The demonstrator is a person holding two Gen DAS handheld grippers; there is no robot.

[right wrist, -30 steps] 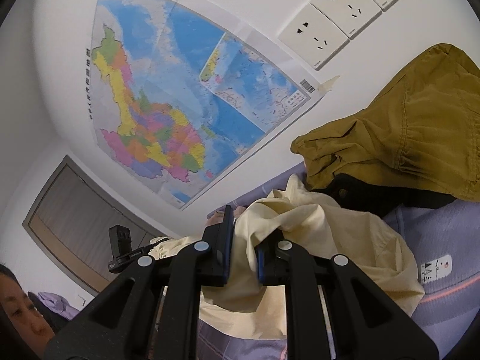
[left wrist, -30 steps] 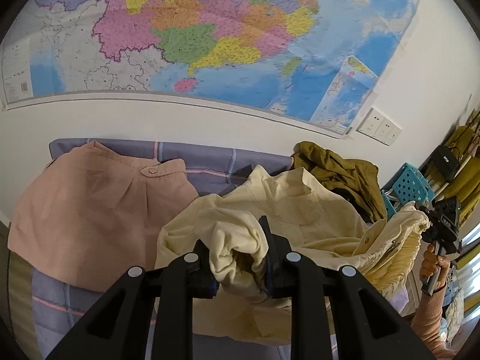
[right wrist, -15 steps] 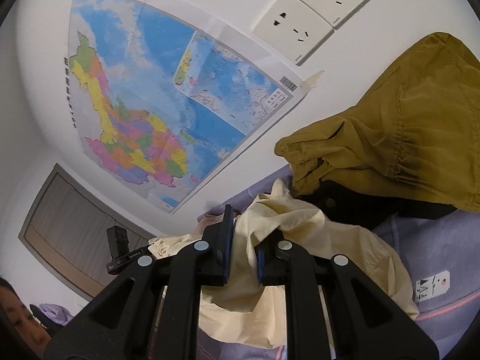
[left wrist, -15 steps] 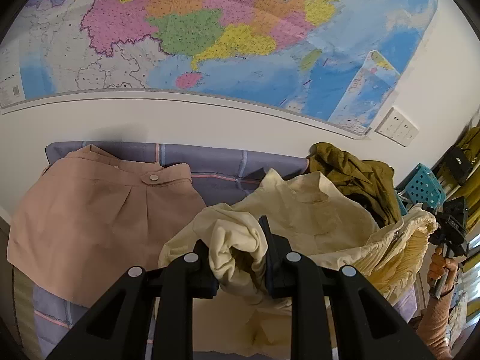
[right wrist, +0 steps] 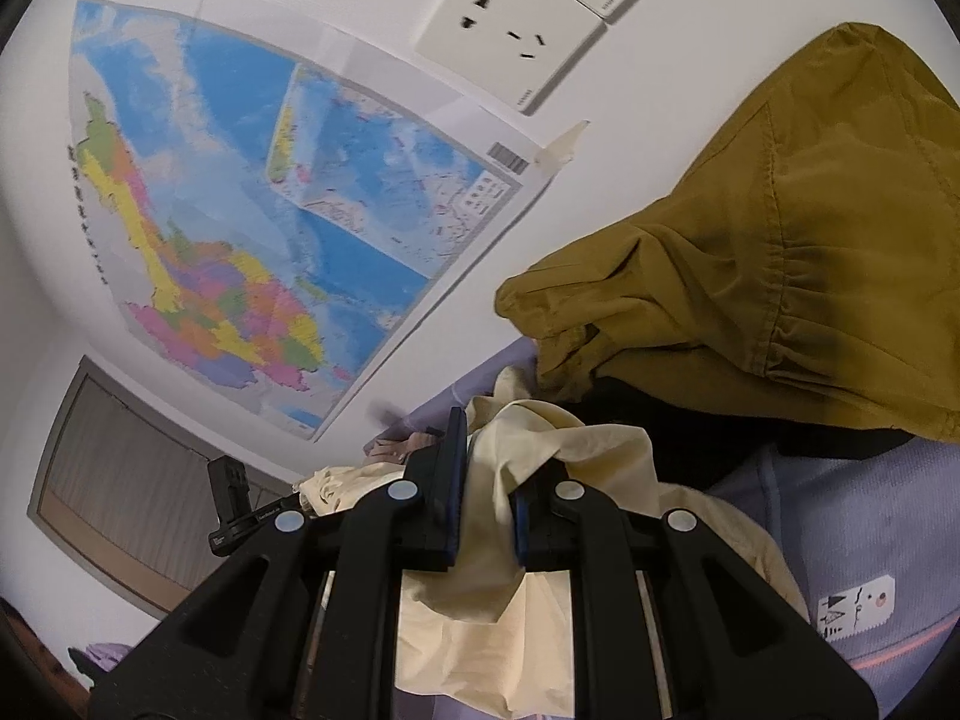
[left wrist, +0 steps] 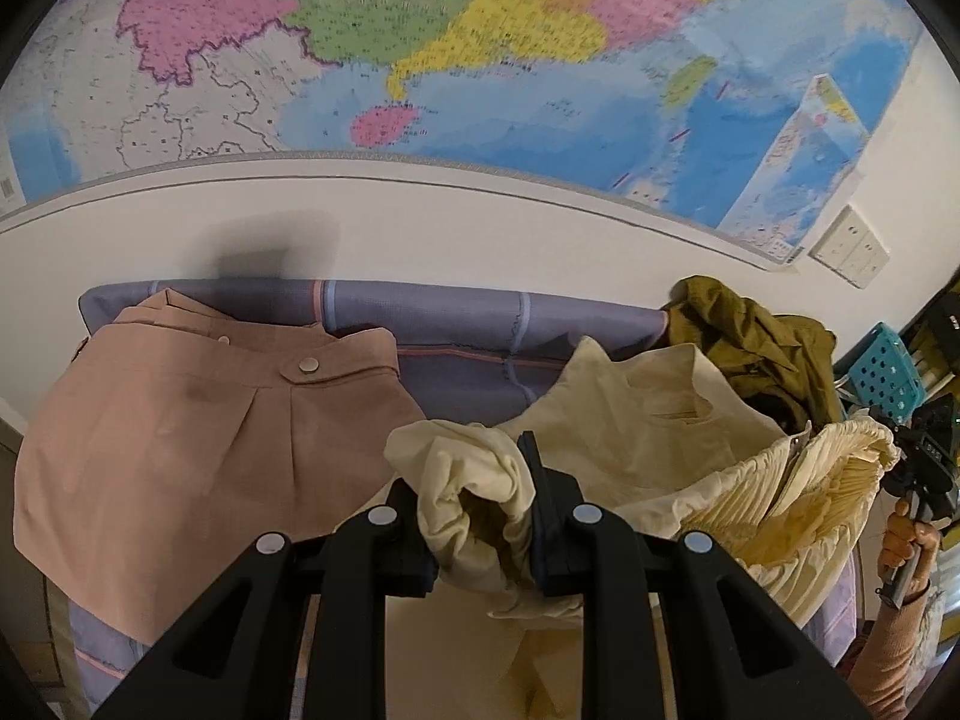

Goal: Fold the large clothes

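Observation:
A pale yellow garment (left wrist: pixel 636 438) hangs between both grippers above the purple bedsheet (left wrist: pixel 456 324). My left gripper (left wrist: pixel 477 492) is shut on a bunched end of it. My right gripper (right wrist: pixel 486 468) is shut on another bunched part of the yellow garment (right wrist: pixel 558 450). In the left wrist view the right gripper (left wrist: pixel 924 462) shows at the far right, holding the garment's gathered edge. In the right wrist view the left gripper (right wrist: pixel 240 504) shows at lower left.
A folded pink skirt (left wrist: pixel 198 438) lies on the sheet at left. An olive garment (left wrist: pixel 750 330) is heaped against the wall at right, close ahead in the right wrist view (right wrist: pixel 780 258). A map (left wrist: pixel 420 60) and wall sockets (right wrist: pixel 510 18) are on the wall. A teal basket (left wrist: pixel 888 372) is at far right.
Both grippers have moved toward the wall with the yellow garment still held; the map, skirt and olive heap look nearer and larger.

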